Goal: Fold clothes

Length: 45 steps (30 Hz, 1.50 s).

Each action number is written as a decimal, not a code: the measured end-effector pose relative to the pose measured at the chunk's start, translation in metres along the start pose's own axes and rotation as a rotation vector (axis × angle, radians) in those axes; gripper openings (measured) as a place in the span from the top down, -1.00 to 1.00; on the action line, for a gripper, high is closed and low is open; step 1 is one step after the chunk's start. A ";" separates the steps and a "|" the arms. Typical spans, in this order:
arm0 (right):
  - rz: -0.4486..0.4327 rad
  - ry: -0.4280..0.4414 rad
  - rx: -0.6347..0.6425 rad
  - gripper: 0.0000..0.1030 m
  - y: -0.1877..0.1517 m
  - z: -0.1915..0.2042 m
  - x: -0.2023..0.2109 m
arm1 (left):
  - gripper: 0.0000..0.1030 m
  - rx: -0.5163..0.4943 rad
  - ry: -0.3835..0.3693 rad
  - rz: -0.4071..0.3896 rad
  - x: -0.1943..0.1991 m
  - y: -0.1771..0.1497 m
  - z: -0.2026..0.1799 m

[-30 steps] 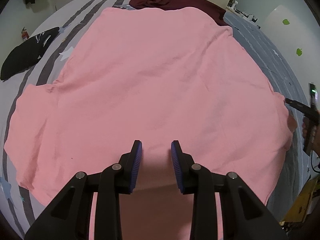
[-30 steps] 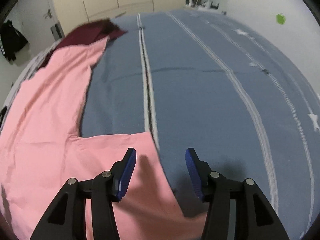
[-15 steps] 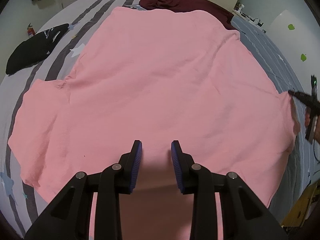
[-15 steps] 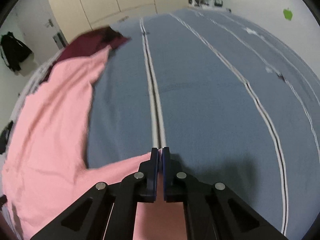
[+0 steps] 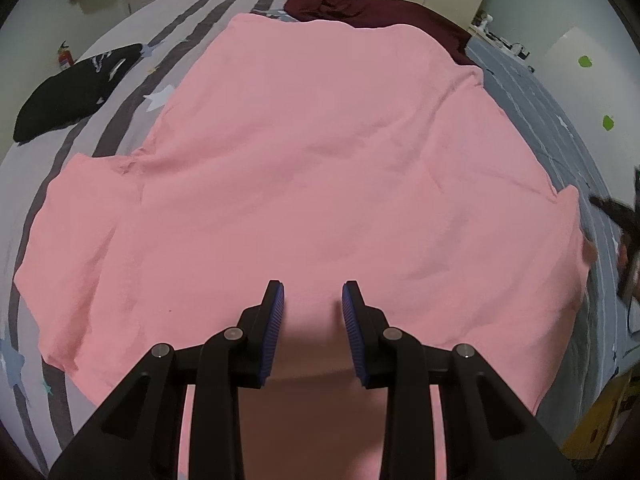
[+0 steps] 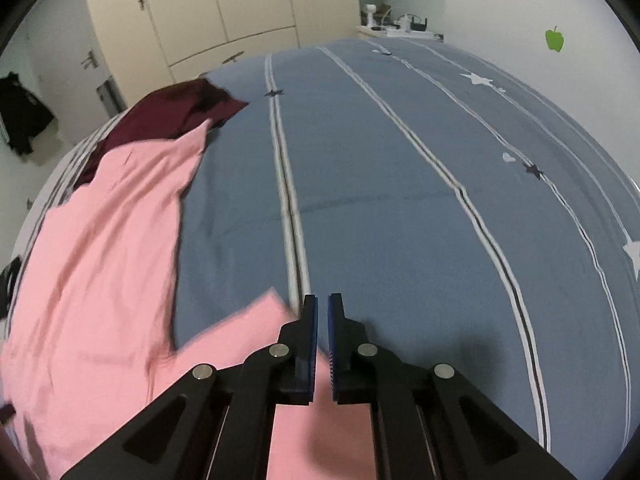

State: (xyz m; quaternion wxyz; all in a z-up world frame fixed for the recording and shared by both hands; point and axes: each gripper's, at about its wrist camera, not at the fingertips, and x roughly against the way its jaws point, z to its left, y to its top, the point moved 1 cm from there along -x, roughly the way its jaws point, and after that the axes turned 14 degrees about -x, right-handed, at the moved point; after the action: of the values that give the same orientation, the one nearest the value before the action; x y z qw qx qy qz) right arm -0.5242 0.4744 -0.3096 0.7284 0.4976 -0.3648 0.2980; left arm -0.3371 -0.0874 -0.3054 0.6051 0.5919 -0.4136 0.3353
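**Pink shirt spread flat, first sleeve fold only just beginning**

The pink shirt [image 5: 320, 168] lies spread across the bed [image 6: 400, 200], front or back down I cannot tell, its body smooth and both sleeves out to the sides — one at 9 o'clock in the left wrist view, the other at 3 o'clock. No fold shows in it yet, so nearly all the work is left: sleeves in, sides in, then the halving.

The right gripper [image 6: 322, 340] is clenched on the end of the 3 o'clock sleeve; pink cloth runs up between its nearly touching pads, and the sleeve edge at 9 o'clock of the jaws looks lifted off the blue cover. That reads as the start of the first fold.

The left gripper [image 5: 313, 332] hangs over the shirt's near edge at 6 o'clock, jaws parted — whether it pinches the cloth below I cannot tell. A maroon garment [image 5: 360, 8] and a black garment [image 5: 76, 88] lie unfolded at 12 and 10 o'clock.
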 end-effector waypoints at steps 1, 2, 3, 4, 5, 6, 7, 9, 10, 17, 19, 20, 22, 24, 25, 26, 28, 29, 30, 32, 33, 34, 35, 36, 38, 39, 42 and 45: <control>0.008 0.005 -0.015 0.88 -0.011 -0.003 0.004 | 0.47 0.005 0.004 0.002 0.000 -0.001 0.003; 0.018 0.010 -0.031 0.88 -0.022 -0.005 0.008 | 0.47 0.008 0.008 0.003 0.000 -0.002 0.005; 0.027 0.010 -0.041 0.85 -0.034 -0.013 0.015 | 0.47 0.009 0.013 0.006 0.000 -0.004 0.007; 0.038 0.006 -0.046 0.85 -0.045 -0.018 0.017 | 0.47 0.008 0.019 0.008 0.000 -0.006 0.010; 0.056 -0.003 -0.047 0.84 -0.056 -0.022 0.016 | 0.47 0.005 0.027 0.011 0.000 -0.007 0.012; 0.074 -0.022 -0.050 0.84 -0.065 -0.027 0.013 | 0.47 0.005 0.037 0.015 -0.001 -0.009 0.016; 0.091 -0.044 -0.055 0.84 -0.073 -0.032 0.009 | 0.47 0.007 0.049 0.019 -0.001 -0.011 0.020; 0.110 -0.099 -0.079 0.84 -0.085 -0.050 0.004 | 0.47 0.016 0.073 0.028 -0.003 -0.016 0.030; 0.113 -0.131 -0.106 0.84 -0.089 -0.063 0.002 | 0.47 0.028 0.086 0.034 -0.003 -0.018 0.036; 0.061 -0.124 -0.268 0.21 -0.084 -0.105 0.030 | 0.47 0.064 0.116 0.025 0.013 -0.028 0.057; 0.049 -0.080 -0.289 -0.05 -0.081 -0.105 0.034 | 0.47 0.063 0.117 0.022 0.018 -0.030 0.057; 0.044 -0.065 -0.292 -0.07 -0.079 -0.103 0.034 | 0.47 0.061 0.117 0.021 0.021 -0.031 0.057; 0.042 -0.059 -0.289 -0.14 -0.076 -0.099 0.031 | 0.47 0.059 0.116 0.019 0.025 -0.032 0.056; 0.059 -0.073 -0.294 -0.14 -0.074 -0.098 0.016 | 0.47 0.058 0.115 0.016 0.028 -0.034 0.053; 0.069 -0.085 -0.302 -0.14 -0.074 -0.099 0.008 | 0.47 0.056 0.115 0.015 0.030 -0.035 0.052; 0.072 -0.092 -0.310 -0.15 -0.073 -0.100 0.001 | 0.47 0.054 0.116 0.013 0.033 -0.036 0.052; 0.061 -0.096 -0.313 -0.18 -0.070 -0.098 -0.005 | 0.47 0.048 0.116 0.010 0.037 -0.038 0.051; 0.056 -0.098 -0.311 -0.17 -0.067 -0.097 -0.006 | 0.47 0.046 0.117 0.008 0.039 -0.040 0.052; 0.053 -0.098 -0.309 -0.10 -0.065 -0.096 -0.008 | 0.47 0.045 0.117 0.007 0.042 -0.042 0.052; 0.054 -0.094 -0.291 0.16 -0.062 -0.092 -0.009 | 0.47 0.046 0.120 0.009 0.045 -0.046 0.054; 0.057 -0.092 -0.280 0.54 -0.061 -0.091 -0.010 | 0.47 0.051 0.120 0.009 0.047 -0.049 0.055; 0.062 -0.090 -0.268 0.79 -0.060 -0.090 -0.010 | 0.47 0.057 0.119 0.007 0.050 -0.052 0.057; 0.062 -0.092 -0.259 0.93 -0.060 -0.086 -0.008 | 0.47 0.063 0.119 0.006 0.052 -0.055 0.058; 0.062 -0.096 -0.250 0.93 -0.059 -0.081 -0.005 | 0.47 0.069 0.119 0.004 0.055 -0.059 0.060; 0.041 -0.087 -0.241 0.93 -0.056 -0.070 0.007 | 0.47 0.081 0.118 0.000 0.059 -0.065 0.064; 0.029 -0.077 -0.240 0.93 -0.054 -0.064 0.013 | 0.47 0.088 0.118 -0.004 0.060 -0.068 0.067; -0.023 -0.028 -0.195 0.93 -0.057 -0.029 0.046 | 0.47 0.119 0.114 -0.015 0.063 -0.079 0.082; -0.066 0.026 -0.091 0.93 -0.068 0.023 0.084 | 0.47 0.159 0.106 -0.025 0.069 -0.094 0.104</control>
State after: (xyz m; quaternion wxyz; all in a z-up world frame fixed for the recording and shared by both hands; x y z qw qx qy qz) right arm -0.4284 0.4360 -0.2686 0.7643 0.4718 -0.3518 0.2634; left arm -0.2335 -0.2031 -0.2890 0.5812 0.6248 -0.3457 0.3902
